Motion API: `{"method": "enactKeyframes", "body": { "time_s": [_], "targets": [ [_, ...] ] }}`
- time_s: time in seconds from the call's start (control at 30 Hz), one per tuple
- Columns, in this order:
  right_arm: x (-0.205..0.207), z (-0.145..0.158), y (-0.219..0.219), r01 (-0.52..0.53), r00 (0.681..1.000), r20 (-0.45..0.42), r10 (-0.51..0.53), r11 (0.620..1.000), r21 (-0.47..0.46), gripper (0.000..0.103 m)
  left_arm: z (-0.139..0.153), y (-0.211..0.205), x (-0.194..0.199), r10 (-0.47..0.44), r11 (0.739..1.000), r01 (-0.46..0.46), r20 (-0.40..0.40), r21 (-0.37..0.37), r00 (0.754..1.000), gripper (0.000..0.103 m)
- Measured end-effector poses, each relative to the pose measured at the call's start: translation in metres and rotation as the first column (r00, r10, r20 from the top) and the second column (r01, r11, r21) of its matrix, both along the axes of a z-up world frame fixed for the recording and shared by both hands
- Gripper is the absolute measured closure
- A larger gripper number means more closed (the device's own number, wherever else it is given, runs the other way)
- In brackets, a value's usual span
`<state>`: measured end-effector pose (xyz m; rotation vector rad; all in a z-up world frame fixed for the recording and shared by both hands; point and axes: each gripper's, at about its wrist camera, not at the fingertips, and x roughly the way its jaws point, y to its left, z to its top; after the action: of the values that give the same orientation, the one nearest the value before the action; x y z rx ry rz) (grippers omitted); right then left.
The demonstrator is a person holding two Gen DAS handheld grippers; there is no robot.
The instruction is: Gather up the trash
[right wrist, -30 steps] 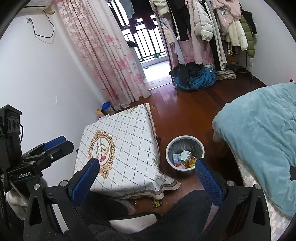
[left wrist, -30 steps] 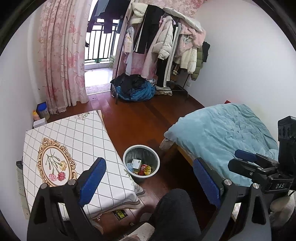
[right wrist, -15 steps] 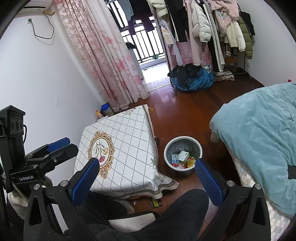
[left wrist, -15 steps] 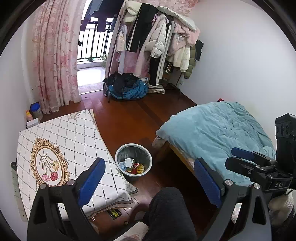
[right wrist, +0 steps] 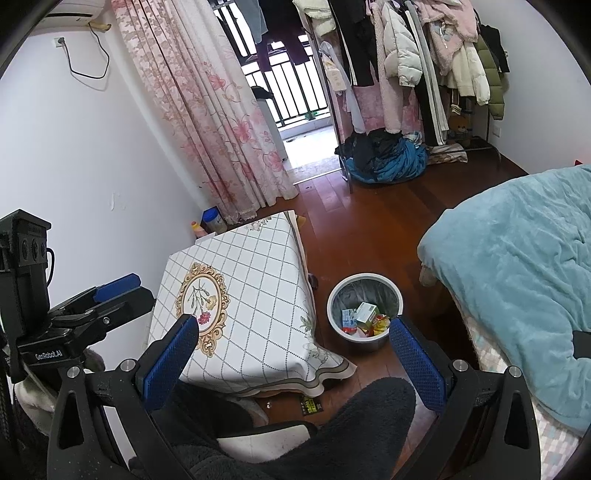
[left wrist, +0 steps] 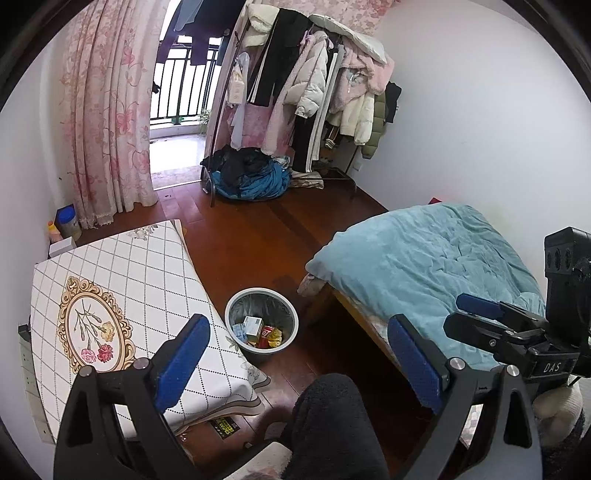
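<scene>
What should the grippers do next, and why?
Probably reach the left gripper down for the dark packet on the floor by the table edge. Both grippers are open and hold nothing, the bin already has trash in it, and that packet looks like the only loose litter in sight.

White walls [left wrist: 461,122], dark wood floor [left wrist: 258,236]. Pink floral curtain [right wrist: 207,110] beside a daylit balcony door [right wrist: 291,92]; loaded clothes rack [left wrist: 314,85]; bed under teal blanket [left wrist: 424,266]; probably an air conditioner [right wrist: 70,14] top left.
</scene>
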<state>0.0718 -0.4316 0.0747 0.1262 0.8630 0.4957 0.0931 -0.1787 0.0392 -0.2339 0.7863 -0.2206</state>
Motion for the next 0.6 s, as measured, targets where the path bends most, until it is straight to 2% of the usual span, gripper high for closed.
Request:
{"method": "enactKeyframes", "body": {
  "time_s": [0.6],
  "targets": [
    [0.0002, 0.0005, -0.0013, -0.001, 1.000, 0.001, 0.001, 1.000, 0.001, 0.000, 0.0042, 0.0002, -0.0019, -0.009, 1.000, 0.009, 0.002, -0.014, 1.000, 0.004]
  ]
}}
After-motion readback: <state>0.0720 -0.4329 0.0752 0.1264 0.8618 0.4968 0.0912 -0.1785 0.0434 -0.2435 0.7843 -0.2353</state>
